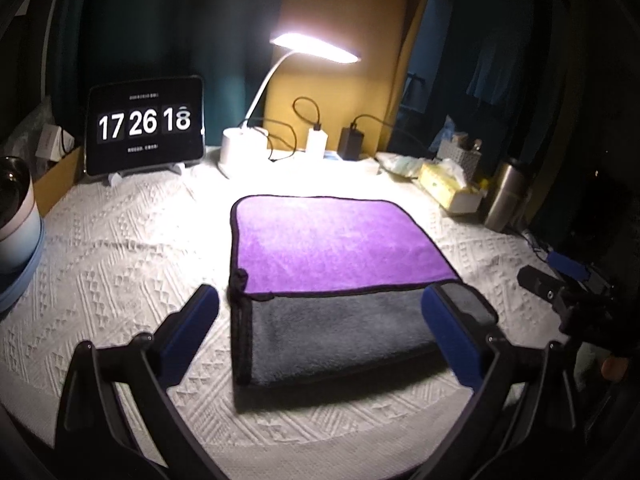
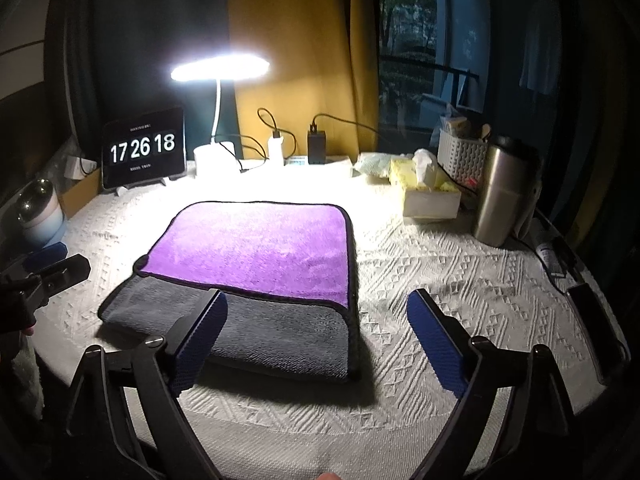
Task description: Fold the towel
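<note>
A towel (image 1: 332,248), purple on one face and grey on the other, lies folded on the white textured tablecloth (image 1: 120,260). The purple layer covers the far part and a grey strip shows along the near edge. My left gripper (image 1: 320,312) is open and empty, held above the towel's near left corner. The towel also shows in the right wrist view (image 2: 260,248). My right gripper (image 2: 316,312) is open and empty, over the towel's near right corner. Each gripper shows at the edge of the other's view, the right (image 1: 560,280) and the left (image 2: 52,268).
At the back stand a tablet clock (image 1: 146,124), a lit desk lamp (image 1: 316,46), chargers with cables (image 1: 316,136), a tissue box (image 2: 430,194), a white basket (image 2: 460,152) and a steel flask (image 2: 502,196). A mug (image 1: 16,216) sits far left.
</note>
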`<action>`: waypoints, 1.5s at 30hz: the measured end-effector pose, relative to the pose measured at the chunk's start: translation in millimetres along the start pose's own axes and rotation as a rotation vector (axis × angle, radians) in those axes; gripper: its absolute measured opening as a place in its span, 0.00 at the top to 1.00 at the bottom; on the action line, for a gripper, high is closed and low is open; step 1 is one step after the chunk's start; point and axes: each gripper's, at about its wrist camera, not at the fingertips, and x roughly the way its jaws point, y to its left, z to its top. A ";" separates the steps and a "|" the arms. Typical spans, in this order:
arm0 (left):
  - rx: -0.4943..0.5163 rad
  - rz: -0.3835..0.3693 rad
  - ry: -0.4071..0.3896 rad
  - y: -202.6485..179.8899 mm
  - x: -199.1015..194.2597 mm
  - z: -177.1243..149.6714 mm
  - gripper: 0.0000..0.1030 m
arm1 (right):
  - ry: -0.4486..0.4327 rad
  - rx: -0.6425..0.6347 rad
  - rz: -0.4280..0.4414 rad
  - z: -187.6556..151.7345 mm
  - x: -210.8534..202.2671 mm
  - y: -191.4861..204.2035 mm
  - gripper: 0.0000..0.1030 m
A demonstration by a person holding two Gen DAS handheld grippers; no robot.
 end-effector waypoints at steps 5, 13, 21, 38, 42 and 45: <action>-0.005 0.010 0.034 3.8 16.9 1.2 0.02 | 0.036 0.005 0.017 -0.3 17.9 -7.5 0.15; -0.016 0.018 0.104 11.0 44.9 -0.1 0.12 | 0.084 0.018 0.026 -1.3 43.2 -16.7 0.20; -0.046 0.037 0.181 23.4 69.8 -6.6 0.20 | 0.139 0.033 0.030 -5.9 66.9 -28.0 0.29; -0.068 0.095 0.278 39.1 101.7 -15.9 0.35 | 0.249 0.056 0.061 -19.3 107.8 -38.4 0.52; -0.066 0.121 0.280 41.9 103.1 -16.7 0.46 | 0.266 0.056 0.073 -20.0 114.4 -38.9 0.54; -0.063 0.140 0.274 43.0 102.5 -17.2 0.54 | 0.276 0.053 0.080 -21.0 118.3 -38.4 0.57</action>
